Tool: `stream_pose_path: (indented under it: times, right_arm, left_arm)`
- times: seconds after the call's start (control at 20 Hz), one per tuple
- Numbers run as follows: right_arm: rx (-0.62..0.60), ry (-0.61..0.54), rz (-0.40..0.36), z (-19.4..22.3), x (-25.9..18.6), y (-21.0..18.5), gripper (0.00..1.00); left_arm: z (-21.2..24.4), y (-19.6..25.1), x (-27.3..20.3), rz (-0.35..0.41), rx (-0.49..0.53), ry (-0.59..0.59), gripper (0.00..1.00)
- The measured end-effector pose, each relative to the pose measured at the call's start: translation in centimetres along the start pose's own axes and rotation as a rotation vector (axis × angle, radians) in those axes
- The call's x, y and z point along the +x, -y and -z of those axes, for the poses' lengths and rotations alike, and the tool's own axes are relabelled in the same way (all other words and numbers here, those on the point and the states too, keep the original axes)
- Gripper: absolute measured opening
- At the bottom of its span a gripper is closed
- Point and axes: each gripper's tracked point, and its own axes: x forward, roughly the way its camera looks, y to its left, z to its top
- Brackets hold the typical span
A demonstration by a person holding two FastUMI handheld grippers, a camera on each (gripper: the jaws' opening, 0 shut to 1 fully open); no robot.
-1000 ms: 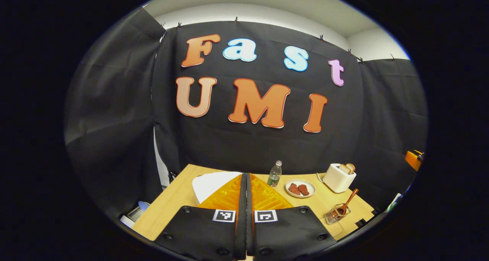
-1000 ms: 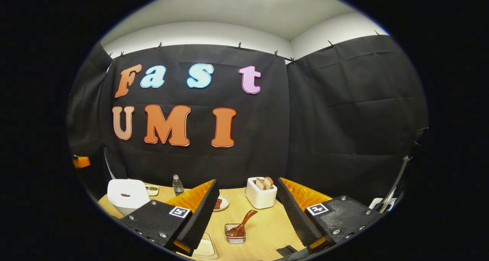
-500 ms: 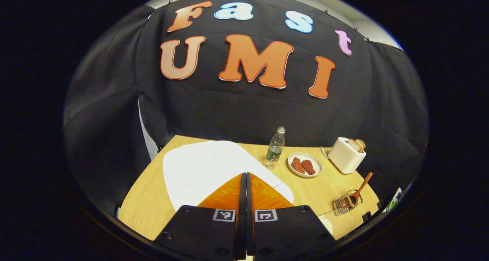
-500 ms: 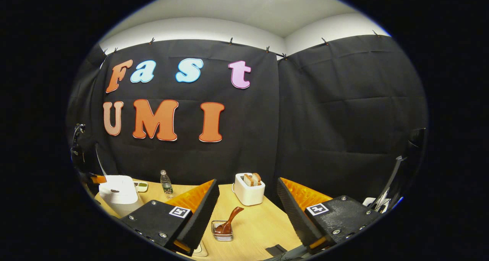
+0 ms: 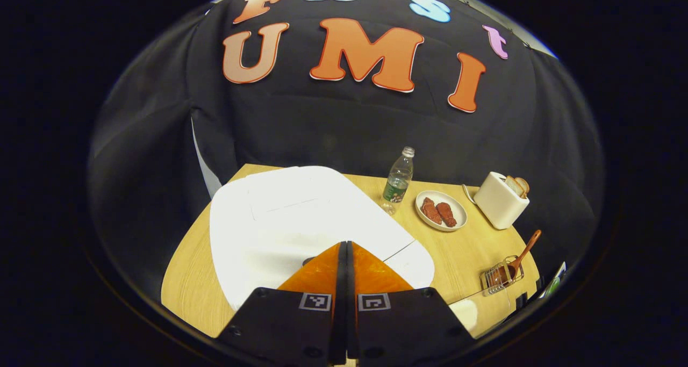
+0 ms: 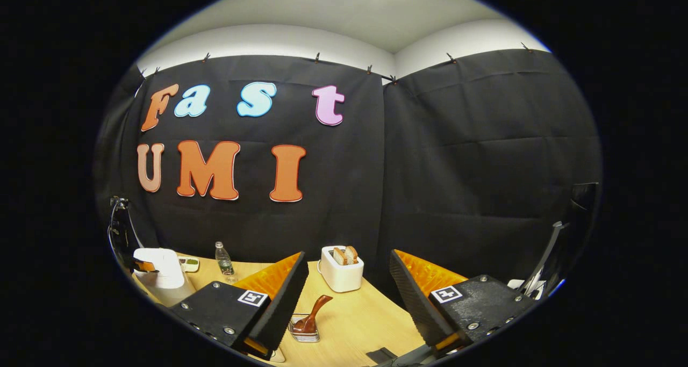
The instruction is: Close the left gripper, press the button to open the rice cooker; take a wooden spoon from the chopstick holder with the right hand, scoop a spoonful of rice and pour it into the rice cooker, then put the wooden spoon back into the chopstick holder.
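Light wooden table [image 5: 188,281] carries a white rice cooker [image 5: 290,216] at its left end, with a clear water bottle [image 5: 398,180] just beside it. Right of the bottle: white plate [image 5: 457,222] with two reddish-brown food pieces, then white toaster [image 5: 500,200] with bread slices. Near the right front edge, wire chopstick holder [image 5: 497,278] with a wooden spoon [image 5: 524,254] standing tilted in it.
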Motion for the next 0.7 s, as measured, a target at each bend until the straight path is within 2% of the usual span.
stream_pose_path:
  times: [0.35,0.5,0.6,0.7]
  right_arm:
    - [-0.008,-0.017,-0.02,0.5,0.1,-0.6,0.95]
    - [-0.011,-0.023,-0.027,0.7,-0.4,-0.8,0.95]
    - [0.002,-0.017,-0.029,0.5,-0.6,-0.6,0.95]
    - [0.016,-0.003,-0.031,0.0,-0.9,-0.5,0.94]
  left_arm:
    - [0.6,-0.3,0.6,0.021,-0.04,-0.088,0.05]
    - [0.1,-0.3,0.7,0.019,-0.056,-0.042,0.05]
    - [-0.2,-0.1,-0.1,0.027,-0.096,-0.055,0.05]
    - [-2.8,-0.3,-1.8,0.036,-0.106,-0.007,0.05]
